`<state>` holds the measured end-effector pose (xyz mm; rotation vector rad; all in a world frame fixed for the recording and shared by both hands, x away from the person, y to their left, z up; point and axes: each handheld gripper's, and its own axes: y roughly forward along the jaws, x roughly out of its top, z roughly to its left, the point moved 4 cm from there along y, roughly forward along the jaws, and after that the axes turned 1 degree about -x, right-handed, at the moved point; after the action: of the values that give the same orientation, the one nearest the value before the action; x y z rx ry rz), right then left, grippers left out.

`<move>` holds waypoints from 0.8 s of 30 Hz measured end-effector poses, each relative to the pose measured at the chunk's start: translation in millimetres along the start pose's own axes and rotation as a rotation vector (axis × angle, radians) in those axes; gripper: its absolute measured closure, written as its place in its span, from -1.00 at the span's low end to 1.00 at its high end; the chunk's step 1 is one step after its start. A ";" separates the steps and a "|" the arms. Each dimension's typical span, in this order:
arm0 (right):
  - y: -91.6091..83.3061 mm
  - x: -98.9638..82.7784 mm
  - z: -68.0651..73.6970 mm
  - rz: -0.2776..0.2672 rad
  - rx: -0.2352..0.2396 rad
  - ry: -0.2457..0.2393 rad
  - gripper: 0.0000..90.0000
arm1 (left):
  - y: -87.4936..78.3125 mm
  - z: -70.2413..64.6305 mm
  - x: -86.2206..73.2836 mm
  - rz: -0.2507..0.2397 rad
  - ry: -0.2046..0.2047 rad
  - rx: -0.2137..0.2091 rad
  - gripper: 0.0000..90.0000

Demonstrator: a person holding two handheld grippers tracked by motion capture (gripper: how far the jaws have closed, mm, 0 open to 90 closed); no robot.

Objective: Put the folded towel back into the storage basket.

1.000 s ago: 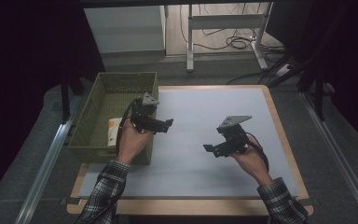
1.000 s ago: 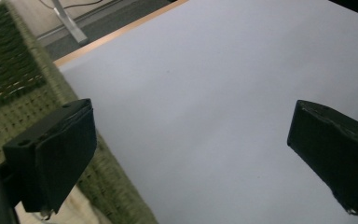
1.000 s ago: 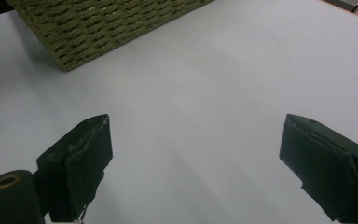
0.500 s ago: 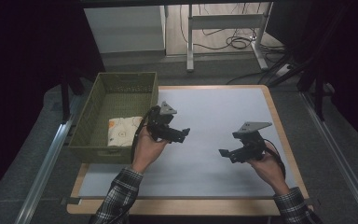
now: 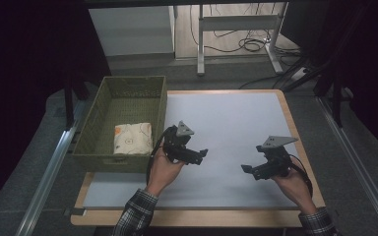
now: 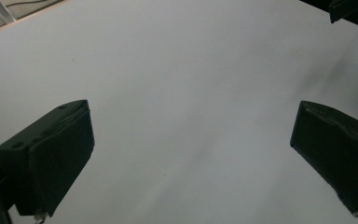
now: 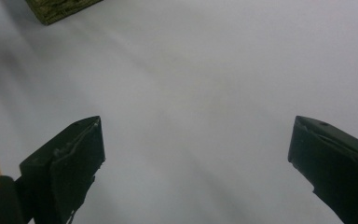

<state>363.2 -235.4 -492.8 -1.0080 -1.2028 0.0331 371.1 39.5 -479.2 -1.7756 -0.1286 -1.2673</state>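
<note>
Both tongs are hovering wide open over the white desk [image 5: 226,123]: left tongs [image 5: 200,156] at center, right tongs [image 5: 246,169] lower right. A wrapped packet [image 5: 133,138] is lying inside the green basket [image 5: 128,88], left of them.

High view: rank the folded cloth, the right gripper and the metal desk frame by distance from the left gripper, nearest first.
From the left gripper:
1. Folded cloth, in the basket at its left.
2. Right gripper, across the white mat.
3. Metal desk frame, beyond the table's far edge.
</note>
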 end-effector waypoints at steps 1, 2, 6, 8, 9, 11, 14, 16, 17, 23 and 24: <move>-1.0 -1.8 0.0 0.001 -0.001 0.002 -0.92 | -0.6 -1.5 -2.3 -0.001 0.004 0.002 -1.00; -2.2 -3.5 0.1 0.003 -0.002 0.005 -0.92 | -1.2 -2.6 -4.0 -0.003 0.005 0.004 -1.00; -7.5 -11.3 0.7 0.007 -0.009 0.014 -0.92 | -6.1 -10.1 -15.6 -0.013 0.010 -0.003 -1.00; -9.2 -14.8 1.7 0.012 -0.010 0.015 -0.92 | -7.5 -13.1 -20.5 -0.016 0.015 -0.004 -1.00; -10.0 -16.3 2.2 0.015 -0.013 0.015 -0.92 | -8.4 -16.0 -24.9 -0.017 0.013 -0.013 -1.00; -11.8 -20.6 4.2 0.022 -0.018 0.014 -0.92 | -9.6 -20.1 -32.5 -0.011 0.020 -0.015 -1.00; -14.5 -26.0 6.8 0.026 -0.033 0.013 -0.92 | -12.1 -25.6 -42.8 -0.012 0.029 -0.016 -1.00; -16.1 -29.1 9.2 0.028 -0.036 0.009 -0.92 | -13.9 -29.1 -50.4 -0.008 0.041 -0.006 -1.00; -16.8 -30.5 10.4 0.029 -0.040 0.006 -0.92 | -14.6 -30.4 -53.7 -0.009 0.043 -0.002 -1.00; -18.5 -40.2 19.0 0.021 -0.047 -0.003 -0.92 | -16.0 -35.0 -75.1 0.000 0.047 0.013 -1.00; -17.8 -43.2 19.9 0.021 -0.044 -0.003 -0.92 | -15.8 -35.3 -77.5 0.004 0.045 0.014 -1.00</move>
<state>321.5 -255.6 -513.6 -1.0593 -1.1999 0.0244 301.9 54.1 -529.2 -1.7332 -0.1079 -1.2999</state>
